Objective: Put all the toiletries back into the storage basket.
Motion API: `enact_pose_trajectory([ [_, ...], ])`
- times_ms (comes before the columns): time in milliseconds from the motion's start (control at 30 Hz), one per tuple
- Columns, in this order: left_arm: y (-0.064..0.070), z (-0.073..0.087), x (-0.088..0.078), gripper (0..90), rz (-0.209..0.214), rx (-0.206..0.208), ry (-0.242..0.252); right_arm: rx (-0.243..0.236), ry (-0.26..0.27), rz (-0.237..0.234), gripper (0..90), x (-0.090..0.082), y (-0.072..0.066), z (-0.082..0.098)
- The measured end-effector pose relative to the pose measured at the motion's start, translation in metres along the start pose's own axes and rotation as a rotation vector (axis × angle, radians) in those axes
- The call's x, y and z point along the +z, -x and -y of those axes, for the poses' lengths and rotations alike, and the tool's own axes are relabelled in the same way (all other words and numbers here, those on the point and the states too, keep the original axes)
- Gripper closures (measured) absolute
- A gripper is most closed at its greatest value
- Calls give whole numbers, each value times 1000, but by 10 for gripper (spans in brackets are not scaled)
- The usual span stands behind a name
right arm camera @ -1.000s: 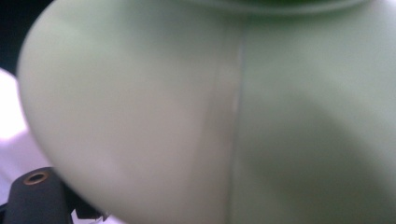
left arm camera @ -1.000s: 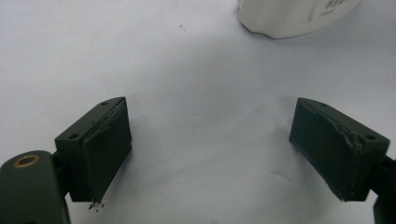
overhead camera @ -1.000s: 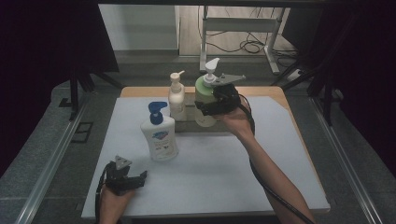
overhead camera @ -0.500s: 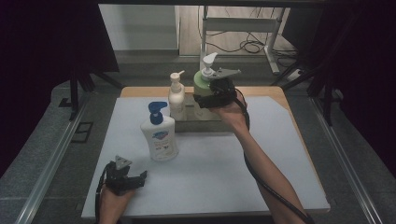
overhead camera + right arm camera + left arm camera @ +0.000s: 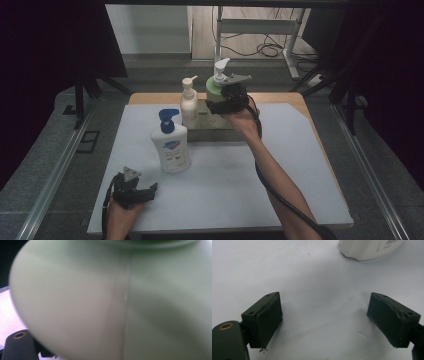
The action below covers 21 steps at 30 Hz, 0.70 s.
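In the high view the right gripper [image 5: 226, 99] is clamped on a pale green pump bottle [image 5: 215, 90] with a white pump head, held over the grey tray [image 5: 220, 134] that lies near the far edge of the white sheet covering the table [image 5: 300, 102]. A slim cream pump bottle [image 5: 188, 102] stands at the tray's left end, just beside the green one. A white soap bottle with a blue pump [image 5: 171, 144] stands on the sheet, just off the tray's near left corner. The left gripper [image 5: 131, 189] rests by the sheet's near left corner, well apart from the bottles. In the left gripper view its two black jaws are spread wide over bare white sheet, nothing between them, with the base of the white soap bottle [image 5: 369, 248] at the top. In the right gripper view the pale green pump bottle's [image 5: 120, 297] blurred wall with its mould seam sits tight against the camera.
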<state>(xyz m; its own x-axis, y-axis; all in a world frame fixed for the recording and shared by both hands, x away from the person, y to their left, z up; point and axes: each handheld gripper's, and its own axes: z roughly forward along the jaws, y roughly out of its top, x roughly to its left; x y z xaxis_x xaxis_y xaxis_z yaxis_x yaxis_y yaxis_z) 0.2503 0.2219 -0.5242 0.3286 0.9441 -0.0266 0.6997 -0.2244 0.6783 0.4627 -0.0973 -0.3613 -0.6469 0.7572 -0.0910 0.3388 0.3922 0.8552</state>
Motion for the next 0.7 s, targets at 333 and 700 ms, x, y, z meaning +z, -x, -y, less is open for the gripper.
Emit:
enact_pose_trajectory([
  [333,0,0,0,123,0,0,0,11,-30,-13,116,13,-2,7],
  [700,0,0,0,123,0,0,0,9,-67,-26,117,24,-5,15],
])
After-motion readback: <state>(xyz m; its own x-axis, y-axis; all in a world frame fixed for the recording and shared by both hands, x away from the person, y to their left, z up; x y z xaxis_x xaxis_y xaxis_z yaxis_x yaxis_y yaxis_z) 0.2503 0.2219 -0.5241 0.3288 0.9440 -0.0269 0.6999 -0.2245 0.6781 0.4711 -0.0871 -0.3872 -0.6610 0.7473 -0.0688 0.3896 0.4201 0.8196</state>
